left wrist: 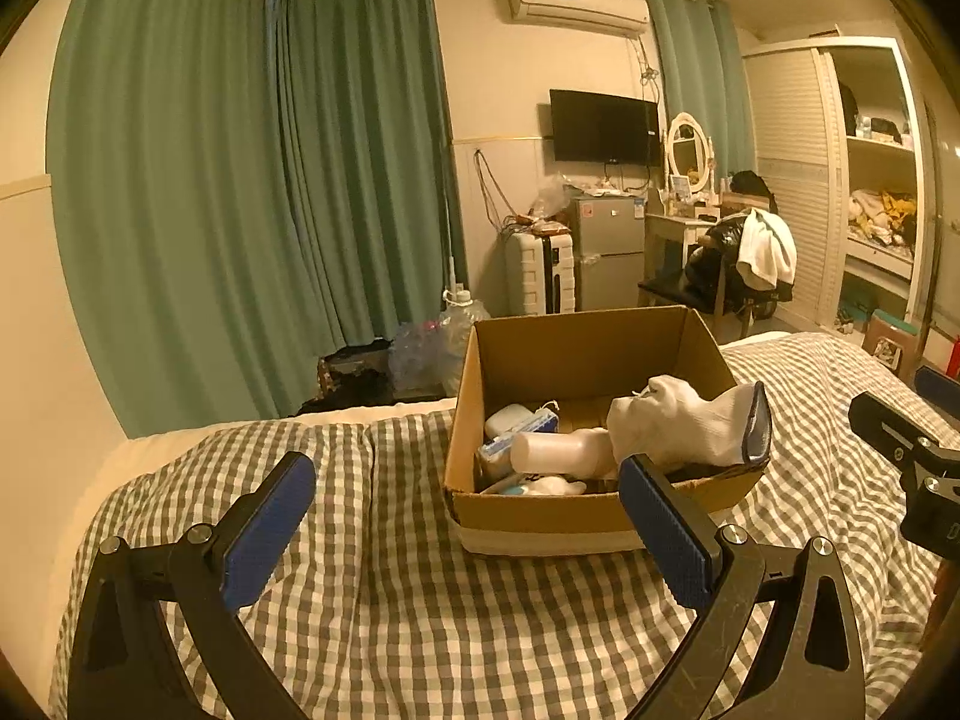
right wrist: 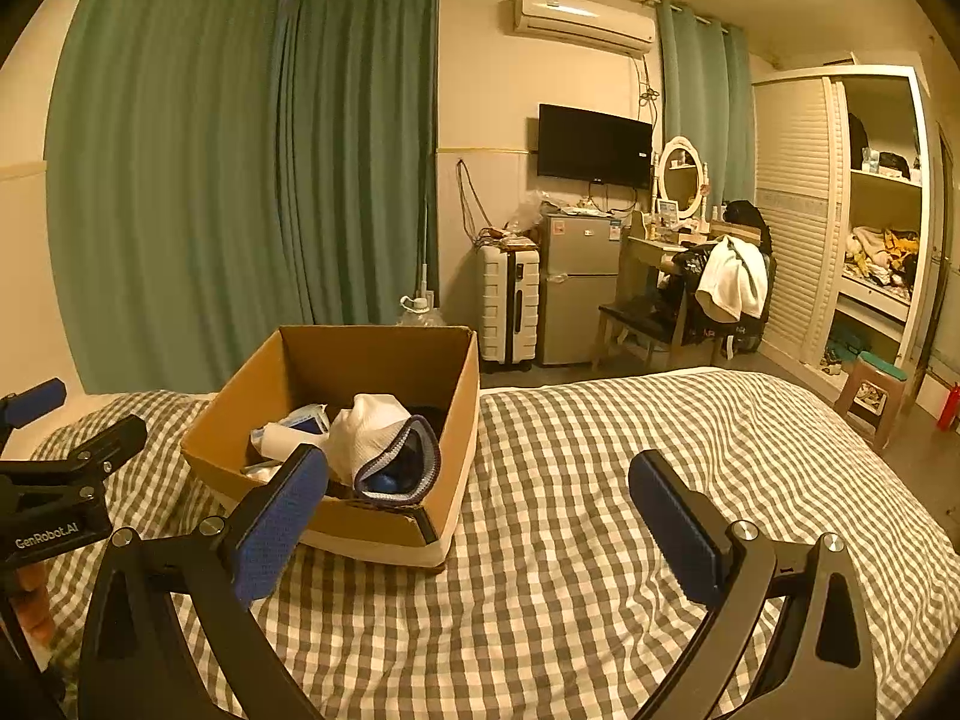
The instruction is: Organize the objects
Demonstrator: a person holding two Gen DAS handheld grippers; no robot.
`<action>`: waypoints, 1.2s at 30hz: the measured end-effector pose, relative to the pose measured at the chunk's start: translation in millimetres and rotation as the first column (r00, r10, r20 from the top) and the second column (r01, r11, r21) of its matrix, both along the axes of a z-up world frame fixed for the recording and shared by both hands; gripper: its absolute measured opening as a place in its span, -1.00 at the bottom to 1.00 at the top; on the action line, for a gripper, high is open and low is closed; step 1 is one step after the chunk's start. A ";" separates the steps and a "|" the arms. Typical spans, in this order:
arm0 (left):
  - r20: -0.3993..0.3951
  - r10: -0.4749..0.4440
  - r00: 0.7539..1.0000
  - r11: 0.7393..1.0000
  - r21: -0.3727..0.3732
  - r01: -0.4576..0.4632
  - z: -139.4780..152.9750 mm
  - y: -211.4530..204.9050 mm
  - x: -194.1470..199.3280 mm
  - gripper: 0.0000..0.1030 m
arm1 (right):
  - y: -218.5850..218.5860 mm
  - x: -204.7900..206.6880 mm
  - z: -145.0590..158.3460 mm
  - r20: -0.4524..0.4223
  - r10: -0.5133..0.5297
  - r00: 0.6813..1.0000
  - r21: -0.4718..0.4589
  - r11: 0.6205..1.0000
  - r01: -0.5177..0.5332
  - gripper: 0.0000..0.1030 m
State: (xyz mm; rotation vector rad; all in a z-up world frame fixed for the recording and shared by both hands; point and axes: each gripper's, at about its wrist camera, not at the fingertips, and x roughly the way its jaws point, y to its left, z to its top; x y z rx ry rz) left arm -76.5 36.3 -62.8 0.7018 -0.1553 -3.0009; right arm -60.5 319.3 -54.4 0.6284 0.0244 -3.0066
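An open cardboard box point(left wrist: 540, 507) stands on the checkered bed; it also shows in the right wrist view point(right wrist: 240, 414). Inside lie a white sock with a dark cuff point(left wrist: 690, 426) point(right wrist: 372, 438), a white bottle point(left wrist: 564, 450) point(right wrist: 282, 438) and a blue-and-white pack point(left wrist: 516, 426). My left gripper point(left wrist: 468, 531) is open and empty, just in front of the box. My right gripper point(right wrist: 480, 516) is open and empty over the bedspread, to the right of the box. Each gripper shows at the edge of the other's view.
The grey-checked bedspread point(right wrist: 600, 540) covers the bed. Green curtains point(left wrist: 240, 180) hang behind. A water jug point(left wrist: 456, 324), a suitcase point(right wrist: 510, 300), a small fridge point(right wrist: 579, 288), a cluttered chair point(right wrist: 720, 294) and an open wardrobe point(right wrist: 876, 240) stand beyond the bed.
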 end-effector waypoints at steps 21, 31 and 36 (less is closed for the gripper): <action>0.027 0.019 0.999 1.000 -0.002 -0.019 -8.6 -0.4 -2.7 1.00 | -0.3 -3.1 -3.3 0.001 -0.002 1.000 -0.004 1.000 0.002 0.96; 0.024 0.021 0.999 1.000 -0.014 -0.021 -9.3 1.7 -1.6 1.00 | -5.1 -7.5 -9.6 0.016 0.009 1.000 -0.004 1.000 -0.009 0.96; 0.031 0.008 0.999 1.000 -0.004 -0.008 -11.1 1.7 -3.0 1.00 | -6.8 -8.6 -11.7 0.018 0.006 1.000 0.003 1.000 -0.006 0.96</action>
